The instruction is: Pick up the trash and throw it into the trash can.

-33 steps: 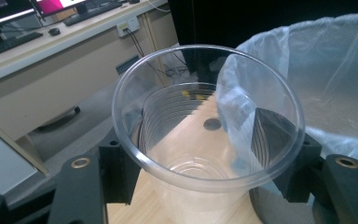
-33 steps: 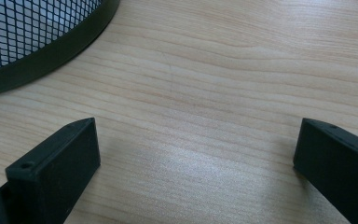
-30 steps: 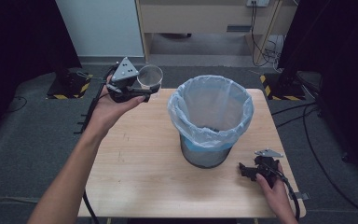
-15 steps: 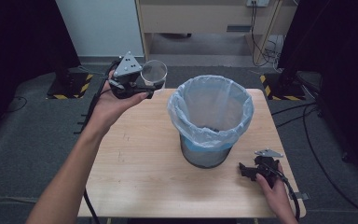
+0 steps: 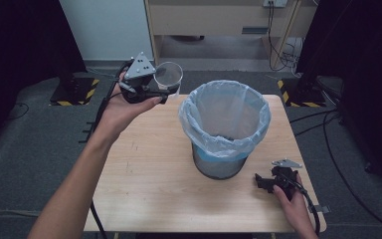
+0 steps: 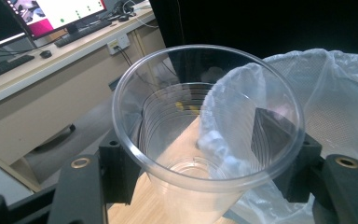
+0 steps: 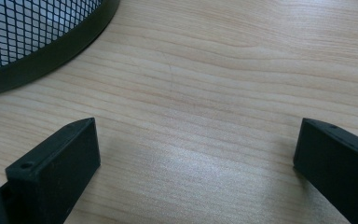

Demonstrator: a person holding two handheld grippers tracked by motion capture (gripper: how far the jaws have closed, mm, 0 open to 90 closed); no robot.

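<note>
High view tells me I have the clear plastic cup (image 5: pixel 169 78) clamped in my left gripper (image 5: pixel 162 88) jaws, lifted beside the plastic-lined mesh bin (image 5: pixel 225 128), not yet dropped in, while my right gripper (image 5: pixel 261 181) rests released on the counter (image 5: pixel 149 174).

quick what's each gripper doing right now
Left gripper: shut on the clear plastic cup.
Right gripper: open, nothing between its jaws.
</note>
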